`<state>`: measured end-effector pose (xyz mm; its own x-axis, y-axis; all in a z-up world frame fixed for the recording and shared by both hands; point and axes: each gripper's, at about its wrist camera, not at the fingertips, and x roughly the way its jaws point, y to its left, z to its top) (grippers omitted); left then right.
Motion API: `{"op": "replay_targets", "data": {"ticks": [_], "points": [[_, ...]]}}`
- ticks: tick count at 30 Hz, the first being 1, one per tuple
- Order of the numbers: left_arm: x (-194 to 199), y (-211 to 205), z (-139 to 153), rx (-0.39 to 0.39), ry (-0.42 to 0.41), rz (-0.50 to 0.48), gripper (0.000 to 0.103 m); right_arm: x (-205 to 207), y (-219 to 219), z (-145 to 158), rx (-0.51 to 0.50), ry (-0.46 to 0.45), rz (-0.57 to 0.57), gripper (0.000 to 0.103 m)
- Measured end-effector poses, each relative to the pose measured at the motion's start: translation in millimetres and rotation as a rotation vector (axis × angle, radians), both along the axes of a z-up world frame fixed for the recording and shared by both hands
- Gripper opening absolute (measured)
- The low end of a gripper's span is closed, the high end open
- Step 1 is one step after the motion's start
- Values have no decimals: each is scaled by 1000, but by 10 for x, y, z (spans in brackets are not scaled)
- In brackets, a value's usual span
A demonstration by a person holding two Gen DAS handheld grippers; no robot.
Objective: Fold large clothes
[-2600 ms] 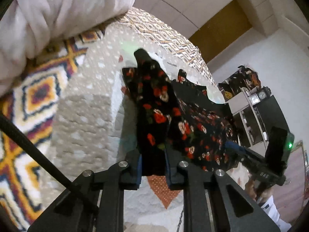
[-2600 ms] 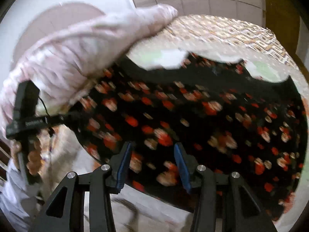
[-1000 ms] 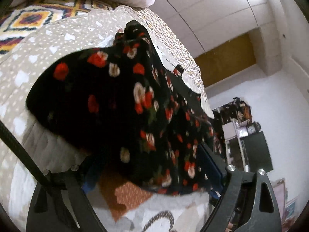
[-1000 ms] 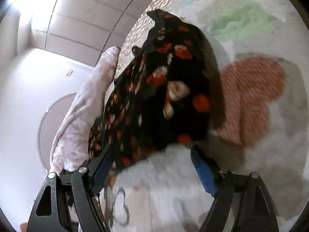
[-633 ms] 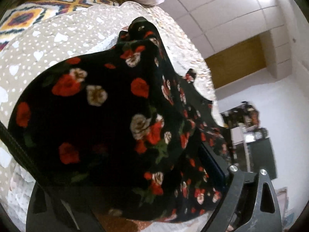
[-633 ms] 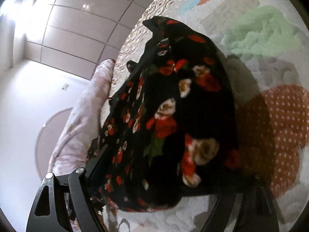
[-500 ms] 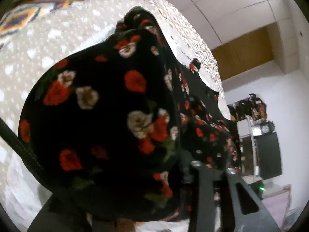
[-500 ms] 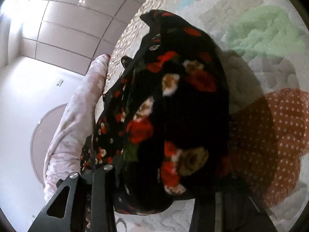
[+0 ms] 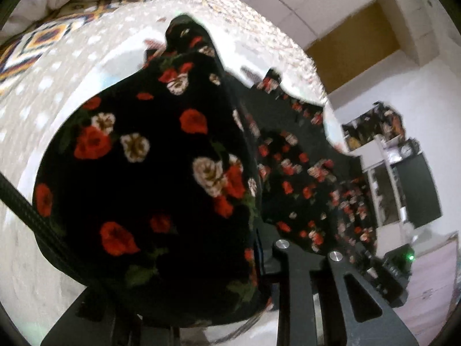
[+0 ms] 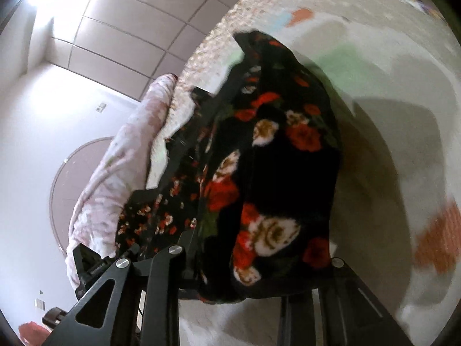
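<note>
The black floral garment (image 9: pixel 161 173) lies on the bed, a bunched end of it raised into each camera's view. It is soft dark cloth printed with red roses, cream blossoms and green leaves, its edges draping in rounded folds; the middle stretch runs between the two ends and lies on the cover.

The left gripper (image 9: pixel 201 294) has that cloth gathered between its black fingers, and its jaws are closing on it; the fabric hides the left finger almost wholly. The right gripper (image 10: pixel 253 274) likewise has a thick fold between its fingers, jaws closing, pads buried in the cloth. In the right wrist view the left tool shows low at the left, beyond the garment's far end.

The bed cover (image 9: pixel 43 109) under it is pale, nubbly and quilted, sprinkled with small white shapes and with larger patches of soft green (image 10: pixel 345 69) and orange-red (image 10: pixel 440 239). Toward the bed's far edge runs a woven spread (image 9: pixel 37 40) with diamond patterns in yellow, orange and navy. A crumpled pinkish-white duvet (image 10: pixel 115 173) is heaped along that side.

Beyond the bed are white walls, a panelled ceiling (image 10: pixel 124 23) and a brown wooden panel (image 9: pixel 354 49). A white shelf unit (image 9: pixel 386 178) stands by the wall with clutter on top, beside a dark screen (image 9: pixel 417 190).
</note>
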<state>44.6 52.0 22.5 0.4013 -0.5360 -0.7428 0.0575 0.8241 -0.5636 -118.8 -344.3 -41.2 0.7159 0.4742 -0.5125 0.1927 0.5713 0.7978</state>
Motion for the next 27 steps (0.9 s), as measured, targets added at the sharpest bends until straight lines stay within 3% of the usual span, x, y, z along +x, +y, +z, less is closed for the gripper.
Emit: {"op": "replay_targets", "data": {"ticks": [3,6,13,17,24,27], "points": [[-45,69,-110,-2,29,17,39,-106,-43,-203,50,17,2,35],[-126,227,-32,-25,26,61,42,-161,-72,-190,52,21,-27,44],[-401,773,94,3,-2,136,42,-636,-208,242,-174,11,-95,61],[-549,1134,179,65,-29,212,42,-878,-264,635,-283,-42,-157,62],[-549,1178,247,120,-84,225,49,-418,572,1161,-409,-164,70,58],[-513,1090,228,142,-100,196,50,-32,1195,1232,-477,-184,190,45]]}}
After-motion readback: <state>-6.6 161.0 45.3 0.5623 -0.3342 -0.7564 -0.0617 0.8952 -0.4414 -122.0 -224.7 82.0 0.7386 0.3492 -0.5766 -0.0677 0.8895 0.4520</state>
